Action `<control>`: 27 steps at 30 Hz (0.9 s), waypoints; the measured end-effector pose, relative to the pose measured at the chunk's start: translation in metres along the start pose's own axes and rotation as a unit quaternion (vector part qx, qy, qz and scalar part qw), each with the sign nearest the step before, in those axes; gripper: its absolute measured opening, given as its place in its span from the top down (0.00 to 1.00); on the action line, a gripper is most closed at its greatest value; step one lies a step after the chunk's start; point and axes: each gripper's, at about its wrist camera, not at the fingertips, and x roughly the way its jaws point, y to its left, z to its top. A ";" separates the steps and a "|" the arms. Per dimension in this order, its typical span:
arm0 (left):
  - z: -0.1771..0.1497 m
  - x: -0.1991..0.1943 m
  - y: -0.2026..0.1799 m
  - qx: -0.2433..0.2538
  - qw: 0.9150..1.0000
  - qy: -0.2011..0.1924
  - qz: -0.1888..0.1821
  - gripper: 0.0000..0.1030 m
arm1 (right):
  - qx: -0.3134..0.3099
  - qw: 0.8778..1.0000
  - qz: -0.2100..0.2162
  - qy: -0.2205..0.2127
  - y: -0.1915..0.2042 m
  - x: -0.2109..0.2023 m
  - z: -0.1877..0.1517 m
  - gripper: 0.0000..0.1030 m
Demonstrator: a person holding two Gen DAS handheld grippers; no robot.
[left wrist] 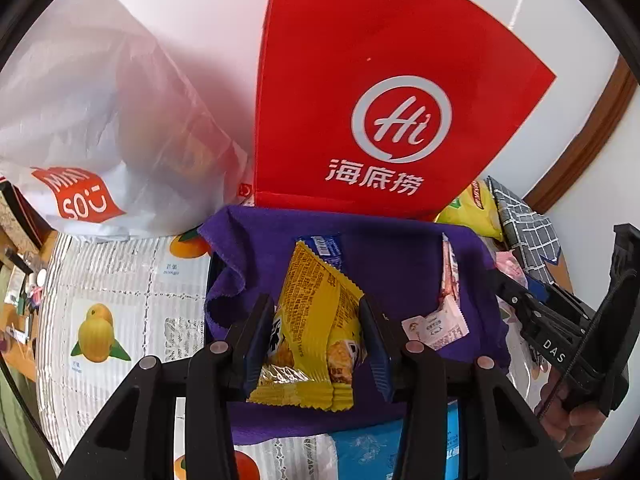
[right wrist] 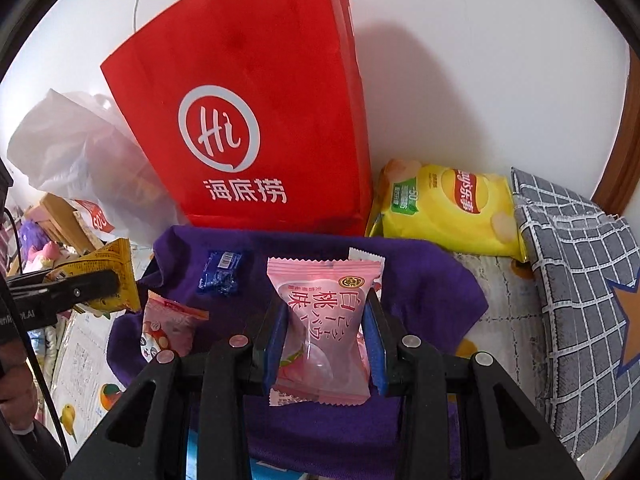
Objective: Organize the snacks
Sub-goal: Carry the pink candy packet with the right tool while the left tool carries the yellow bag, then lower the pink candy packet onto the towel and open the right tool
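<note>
My left gripper (left wrist: 318,340) is shut on a yellow snack packet (left wrist: 316,320) and holds it above a purple cloth (left wrist: 384,264). It also shows at the left of the right wrist view (right wrist: 100,284). My right gripper (right wrist: 326,340) is shut on a pink peach snack packet (right wrist: 324,332) above the same cloth (right wrist: 420,280). A small blue packet (right wrist: 220,272) and another pink packet (right wrist: 168,328) lie on the cloth. The right gripper's body shows at the right edge of the left wrist view (left wrist: 560,328).
A red Haidilao paper bag (right wrist: 256,120) stands behind the cloth against the white wall. A white Miniso plastic bag (left wrist: 80,128) is to its left. A yellow Lay's chip bag (right wrist: 448,208) and a grey checked cloth bag (right wrist: 580,300) are to the right. A fruit-print mat (left wrist: 120,300) covers the table.
</note>
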 end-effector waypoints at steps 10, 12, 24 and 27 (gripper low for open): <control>-0.001 0.001 -0.002 0.004 1.000 0.003 -0.010 0.59 | -0.004 1.000 -0.005 0.008 -0.002 0.002 -0.001 0.65; -0.001 0.002 -0.002 0.003 1.000 0.005 -0.012 0.59 | -0.006 1.000 -0.008 0.011 -0.002 0.003 -0.001 0.65; -0.001 -0.002 -0.004 0.004 1.000 0.003 -0.017 0.59 | -0.012 1.000 -0.013 0.026 -0.001 0.010 -0.003 0.65; -0.002 -0.002 -0.004 0.005 1.000 0.005 -0.026 0.59 | -0.015 0.999 -0.011 0.028 0.001 0.011 -0.004 0.65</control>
